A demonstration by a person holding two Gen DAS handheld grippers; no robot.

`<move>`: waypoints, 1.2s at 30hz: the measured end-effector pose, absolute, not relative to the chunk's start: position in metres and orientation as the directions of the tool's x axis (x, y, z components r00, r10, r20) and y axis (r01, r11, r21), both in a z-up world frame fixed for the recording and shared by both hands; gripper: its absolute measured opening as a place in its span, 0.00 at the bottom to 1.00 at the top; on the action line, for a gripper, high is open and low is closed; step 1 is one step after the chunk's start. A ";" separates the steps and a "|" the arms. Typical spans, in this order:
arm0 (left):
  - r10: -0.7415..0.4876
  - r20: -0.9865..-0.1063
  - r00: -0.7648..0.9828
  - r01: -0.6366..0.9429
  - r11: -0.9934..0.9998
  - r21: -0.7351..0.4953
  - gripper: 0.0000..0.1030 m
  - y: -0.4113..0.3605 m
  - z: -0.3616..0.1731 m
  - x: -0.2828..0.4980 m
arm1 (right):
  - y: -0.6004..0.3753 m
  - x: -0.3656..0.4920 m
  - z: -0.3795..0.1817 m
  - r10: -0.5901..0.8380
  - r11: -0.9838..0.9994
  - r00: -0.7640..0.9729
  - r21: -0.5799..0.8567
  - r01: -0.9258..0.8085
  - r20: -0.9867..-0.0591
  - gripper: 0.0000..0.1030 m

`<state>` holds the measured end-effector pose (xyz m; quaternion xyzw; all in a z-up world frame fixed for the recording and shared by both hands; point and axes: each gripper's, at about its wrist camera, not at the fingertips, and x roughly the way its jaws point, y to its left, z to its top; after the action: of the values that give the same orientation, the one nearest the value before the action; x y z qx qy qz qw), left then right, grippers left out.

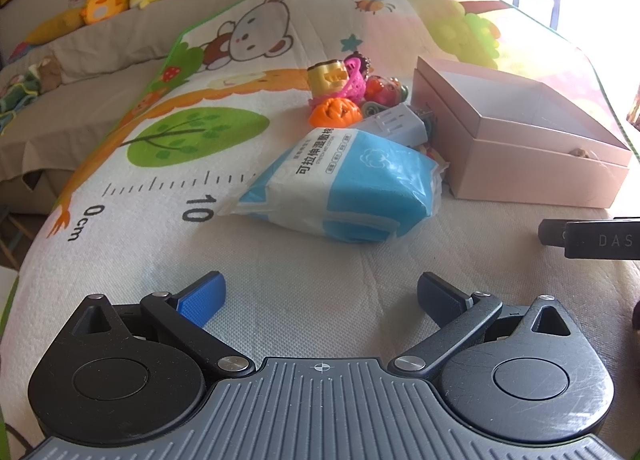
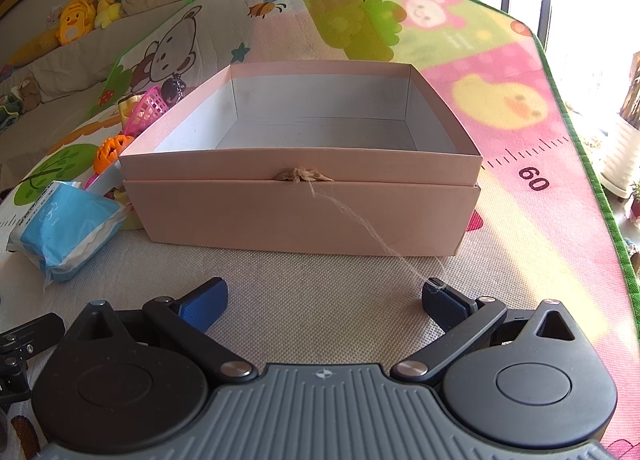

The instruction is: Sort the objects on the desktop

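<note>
A blue and white wet-wipe pack lies on the cartoon play mat, left of an open pink box with a bare inside. Behind the pack sits a heap of small toys: an orange pumpkin, a pink basket, a yellow toy and a grey-white plug-like block. My left gripper is open, low over the mat in front of the pack. My right gripper is open in front of the box; a thin twine from the box front trails to its right finger.
The mat covers a table whose green edge curves away at right and left. A sofa with plush toys and cushions stands behind. In the left wrist view the right gripper's black body shows at the right edge.
</note>
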<state>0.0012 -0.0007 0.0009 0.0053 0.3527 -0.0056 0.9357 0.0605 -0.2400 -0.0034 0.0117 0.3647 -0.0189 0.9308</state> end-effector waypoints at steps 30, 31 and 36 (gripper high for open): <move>0.158 -0.611 0.776 -0.038 0.978 0.204 1.00 0.077 0.023 0.061 | -0.136 0.045 0.047 0.213 0.899 0.782 -0.196 -0.392 -0.586 0.59; 0.134 -0.622 0.771 -0.027 0.984 0.178 1.00 0.079 0.023 0.059 | -0.128 0.049 0.050 0.218 0.887 0.791 -0.221 -0.405 -0.572 0.59; 0.052 -0.661 0.748 0.018 0.995 0.099 1.00 0.081 0.017 0.049 | -0.098 0.097 0.070 0.249 0.846 0.771 -0.256 -0.468 -0.586 0.59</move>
<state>0.0489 0.0810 0.0172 0.0496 0.3545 0.0091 0.9337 0.0975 -0.0980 0.0699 -0.1980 0.2764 0.1949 0.9200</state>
